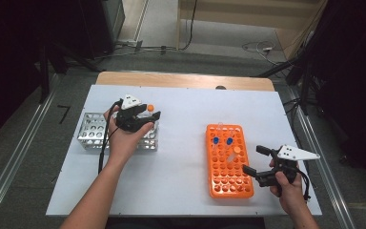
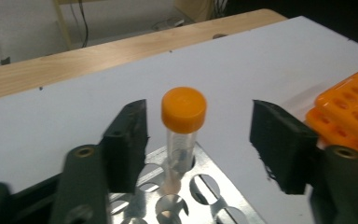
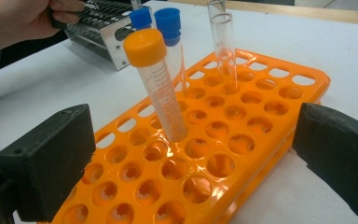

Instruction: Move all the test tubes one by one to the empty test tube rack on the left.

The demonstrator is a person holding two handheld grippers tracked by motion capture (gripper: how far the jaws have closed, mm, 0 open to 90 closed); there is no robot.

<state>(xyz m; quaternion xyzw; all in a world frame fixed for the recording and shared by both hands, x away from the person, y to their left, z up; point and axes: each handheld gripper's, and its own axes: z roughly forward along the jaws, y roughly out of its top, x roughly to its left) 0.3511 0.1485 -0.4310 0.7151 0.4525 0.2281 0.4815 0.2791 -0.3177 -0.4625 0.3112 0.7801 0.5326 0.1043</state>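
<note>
With the orange-capped tube (image 2: 182,135) standing in a corner hole of the metal rack (image 1: 91,131), the left gripper (image 2: 199,140) is holding wide jaws clear either side, probably best lifted straight up, while the right gripper (image 3: 193,163) is hanging wide-open, level, beside the orange rack (image 3: 261,98).

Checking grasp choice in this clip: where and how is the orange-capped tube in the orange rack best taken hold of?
Grip the orange-capped tube just under its cap, probably from above, the jaws closing on its round sides. It leans in the orange rack with its lower end sunk in a hole, and the blue-capped tubes stand close behind.
</note>
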